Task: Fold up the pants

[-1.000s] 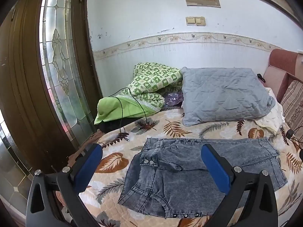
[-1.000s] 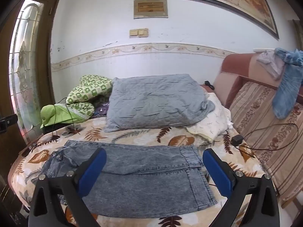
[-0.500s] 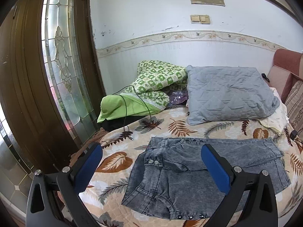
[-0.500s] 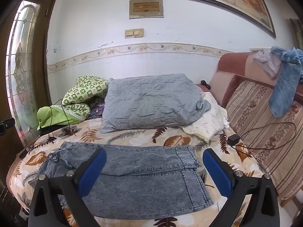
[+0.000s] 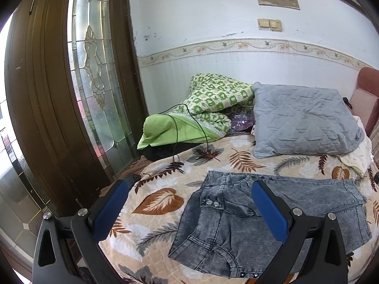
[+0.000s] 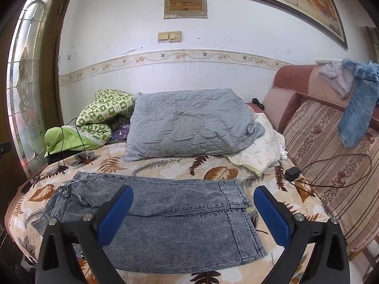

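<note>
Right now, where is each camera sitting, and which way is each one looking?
Left wrist: sits on the left claw, open, above the bed's near edge, facing the pants' waist end and the glass door.
Right wrist: sits on the right claw, open, facing the pants' leg ends and the striped sofa back.
Both show only their own blue fingers, and share the pants, the grey pillow and the wall.

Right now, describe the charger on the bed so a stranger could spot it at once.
Start at the striped sofa back on the bed's right side. Where it meets the leaf-print bedspread, beyond the jeans' hem end, lies the charger. It is the only small black block there, with a thin black cable looping up the stripes.
</note>
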{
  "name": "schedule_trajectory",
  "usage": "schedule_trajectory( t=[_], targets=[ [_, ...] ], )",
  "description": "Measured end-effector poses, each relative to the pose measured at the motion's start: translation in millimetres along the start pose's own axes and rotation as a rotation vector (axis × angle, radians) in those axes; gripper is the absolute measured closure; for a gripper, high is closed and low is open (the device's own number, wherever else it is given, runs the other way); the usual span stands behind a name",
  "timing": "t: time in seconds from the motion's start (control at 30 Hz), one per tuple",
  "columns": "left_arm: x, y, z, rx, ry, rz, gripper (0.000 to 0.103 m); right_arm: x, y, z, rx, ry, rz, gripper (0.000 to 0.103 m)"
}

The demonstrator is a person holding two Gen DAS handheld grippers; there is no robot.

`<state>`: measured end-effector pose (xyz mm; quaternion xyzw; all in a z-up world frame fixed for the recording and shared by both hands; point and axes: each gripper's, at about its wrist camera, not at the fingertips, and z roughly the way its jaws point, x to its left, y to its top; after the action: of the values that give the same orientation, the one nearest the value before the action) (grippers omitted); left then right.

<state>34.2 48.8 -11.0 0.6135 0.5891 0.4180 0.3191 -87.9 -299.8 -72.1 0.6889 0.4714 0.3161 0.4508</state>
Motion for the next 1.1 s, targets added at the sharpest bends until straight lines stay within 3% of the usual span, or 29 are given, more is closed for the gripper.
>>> schedule_trajectory(
  t=[0.3,0.4,0.5,0.67,0.8,0.9,1.1],
  targets=[
    [7,-3,7,0.004,0.007,-0.004,0.000,5,-2,5,0.011,0.008,-0.003,0.000],
    [2,-13,18,0.052,-0.009,-0.001,0.000,3,-4,11,0.028,0.007,0.000,0.000],
    [-10,-40,32,0.135,-0.041,0.036,0.000,0,-10,18,0.049,-0.007,-0.003,0.000],
    [-26,-123,51,0.423,-0.198,-0.008,0.000,-13,-26,31,0.115,-0.040,0.004,0.000],
    [-44,-177,40,0.551,-0.269,-0.010,0.000,-25,-45,36,0.175,-0.053,0.015,0.000],
    [-60,-191,19,0.564,-0.332,0.023,0.000,-28,-56,37,0.205,-0.052,0.016,0.000],
    [-68,-176,-14,0.440,-0.346,0.093,0.000,-27,-65,36,0.217,-0.045,0.007,0.000]
  ],
)
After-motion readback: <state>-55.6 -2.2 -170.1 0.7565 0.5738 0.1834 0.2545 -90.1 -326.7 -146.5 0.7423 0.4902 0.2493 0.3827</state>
